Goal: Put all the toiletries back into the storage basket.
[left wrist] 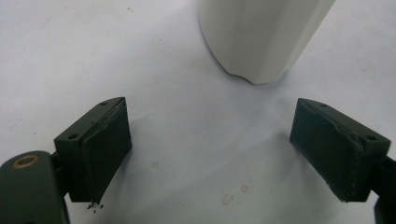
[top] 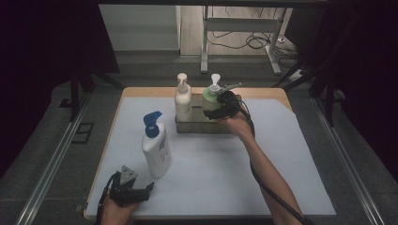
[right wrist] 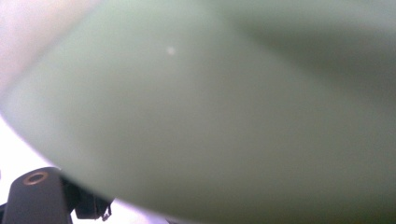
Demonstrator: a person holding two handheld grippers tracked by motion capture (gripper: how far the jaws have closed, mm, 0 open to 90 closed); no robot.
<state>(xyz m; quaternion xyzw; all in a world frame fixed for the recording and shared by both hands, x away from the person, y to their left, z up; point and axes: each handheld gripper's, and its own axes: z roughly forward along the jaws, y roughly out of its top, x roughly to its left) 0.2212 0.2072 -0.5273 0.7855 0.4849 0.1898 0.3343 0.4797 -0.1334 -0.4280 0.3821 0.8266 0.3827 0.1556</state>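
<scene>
A white sheet (top: 211, 164) covers the wooden bench (top: 141, 92), and a metal tray (top: 199, 125) sits toward its far middle. In the tray stand two pump bottles, both upright with their long axes vertical: a cream bottle (top: 182, 101) at the left and a green bottle (top: 210, 99) at the right. The green bottle's white pump nozzle appears to point away and up, though it is too small to tell for certain.

The right gripper (top: 224, 106) is up against the green bottle's right side, the person's right hand (top: 237, 125) behind it. In the right gripper view the green bottle (right wrist: 224, 116) sits blurred and very close, hiding the jaws, so I cannot tell whether they are clamped on it or merely beside it.

Nearer the front left, a white bottle with a blue pump (top: 156, 147) stands upright on the sheet (its nozzle turned toward the left). The left gripper (top: 133, 191) rests low at the front edge, just near that bottle. In the left gripper view its jaws are spread wide apart with nothing between them, and the white bottle's base (left wrist: 261, 37) stands beyond them.
</scene>
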